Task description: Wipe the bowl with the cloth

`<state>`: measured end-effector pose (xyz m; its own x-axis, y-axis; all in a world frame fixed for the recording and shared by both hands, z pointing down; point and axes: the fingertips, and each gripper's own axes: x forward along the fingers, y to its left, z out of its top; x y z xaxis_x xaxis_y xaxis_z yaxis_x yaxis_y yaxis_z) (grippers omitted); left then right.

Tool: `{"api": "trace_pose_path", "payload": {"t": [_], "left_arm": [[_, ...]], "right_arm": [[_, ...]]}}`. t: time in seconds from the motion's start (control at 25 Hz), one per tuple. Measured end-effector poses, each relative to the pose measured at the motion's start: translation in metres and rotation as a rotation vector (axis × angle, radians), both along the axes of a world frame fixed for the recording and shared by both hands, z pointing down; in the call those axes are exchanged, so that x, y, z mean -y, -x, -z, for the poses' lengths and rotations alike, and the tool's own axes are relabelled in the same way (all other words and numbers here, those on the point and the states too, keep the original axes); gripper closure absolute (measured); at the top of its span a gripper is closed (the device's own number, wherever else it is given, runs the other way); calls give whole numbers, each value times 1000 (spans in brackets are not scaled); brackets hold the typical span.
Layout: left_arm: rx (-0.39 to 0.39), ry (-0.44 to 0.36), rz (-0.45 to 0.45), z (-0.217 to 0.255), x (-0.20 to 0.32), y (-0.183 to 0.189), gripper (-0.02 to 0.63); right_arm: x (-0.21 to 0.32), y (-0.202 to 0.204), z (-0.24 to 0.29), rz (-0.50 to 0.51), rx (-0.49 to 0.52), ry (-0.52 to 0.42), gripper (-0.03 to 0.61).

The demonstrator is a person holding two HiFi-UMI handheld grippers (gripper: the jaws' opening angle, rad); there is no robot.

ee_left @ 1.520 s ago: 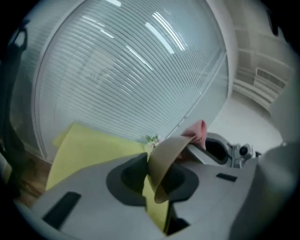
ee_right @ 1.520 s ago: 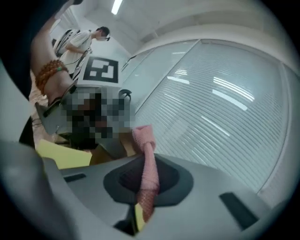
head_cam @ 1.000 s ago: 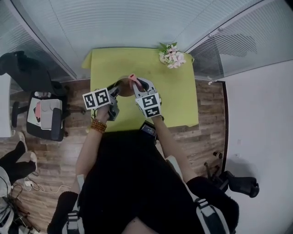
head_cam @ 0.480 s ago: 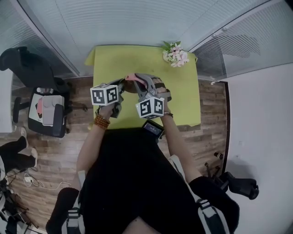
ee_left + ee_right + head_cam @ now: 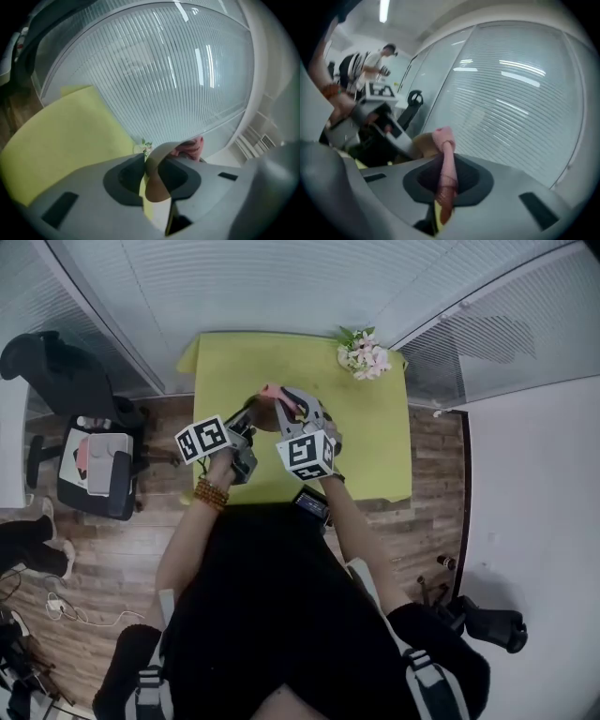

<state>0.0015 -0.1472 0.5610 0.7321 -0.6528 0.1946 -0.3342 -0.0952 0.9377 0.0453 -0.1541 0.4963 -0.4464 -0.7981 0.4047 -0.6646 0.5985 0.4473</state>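
Over the yellow-green table by the slatted glass wall, the left gripper, jaws opening, pinches the brown bowl by its rim, while the right gripper, jaws also opening, clamps the pink cloth just beside the bowl.

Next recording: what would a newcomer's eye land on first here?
The two grippers, close together over the yellow-green table. The left gripper has the rim of a brown bowl between its jaws. The right gripper has a pink cloth between its jaws, and both pairs of jaws are opening. After that, the flowers at the table's far right corner.
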Motion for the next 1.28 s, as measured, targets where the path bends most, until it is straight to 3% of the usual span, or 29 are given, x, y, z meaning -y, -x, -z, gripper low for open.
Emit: {"api": "trace_pose_path", "payload": {"t": [0.08,0.16,0.24,0.32,0.36,0.48,0.68,0.8,0.92,1.08,1.16,1.28], "left_arm": [[78,-26,-120,-9,-6,-7,515],[272,-79,-225,-20,-13,-10,512],[484,-144,-284,-26,-16,-9,503],[573,-186,-308,-21,-16,-10,531],[568,-192,-308,-19,-14,-11,578],[462,-159,-241,-13,-8,-10,578],[260,-62,-37,-6,0,8,564],[257,-76,111,-2,8,29,558],[180,-18,252,-3,11,47,554],[39,103,315,-18,7,47,555],[-36,138,342,-24,8,48,555],[-97,127,391,-23,12,58,554]], "right_arm": [[-4,-6,-12,70,-187,-54,551],[-12,-3,-13,151,-303,-114,551],[-25,9,-12,241,-378,-157,551],[-33,18,-12,290,-400,-179,551],[-33,19,-12,281,-384,-180,551],[-26,14,-8,189,-252,-139,551],[-16,9,-8,29,37,-30,538],[-7,15,-11,-58,255,70,525],[-2,15,-22,-142,340,128,539],[-1,6,-42,-214,416,209,554],[1,8,-48,-229,479,278,554],[-3,15,-61,-246,633,475,551]]}}
